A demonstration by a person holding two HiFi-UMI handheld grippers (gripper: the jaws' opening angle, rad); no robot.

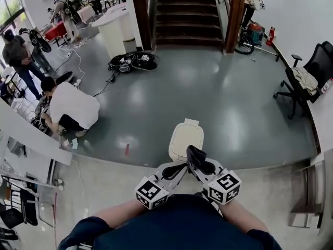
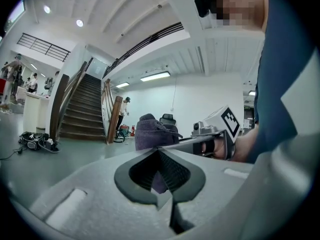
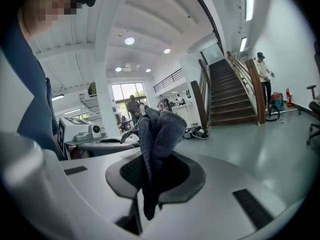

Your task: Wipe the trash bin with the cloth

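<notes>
A cream trash bin [image 1: 186, 137] with a shut lid stands on the grey floor just ahead of me. Both grippers are held close to my body, above its near end, and cross each other. My right gripper [image 1: 195, 158] is shut on a dark grey cloth [image 1: 200, 163], which sticks up bunched between the jaws [image 3: 157, 134]. My left gripper [image 1: 179, 170] sits just left of it with its jaws shut and nothing held [image 2: 159, 151]. From the left gripper view the cloth [image 2: 151, 131] and the right gripper [image 2: 216, 134] show just beyond the jaws. The bin is hidden in both gripper views.
A person in a white shirt [image 1: 74, 105] crouches on the floor at left. Cables and gear [image 1: 132, 61] lie near the stairs [image 1: 187, 14]. An office chair [image 1: 307, 79] stands at right, and a white counter [image 1: 31, 137] runs along the left.
</notes>
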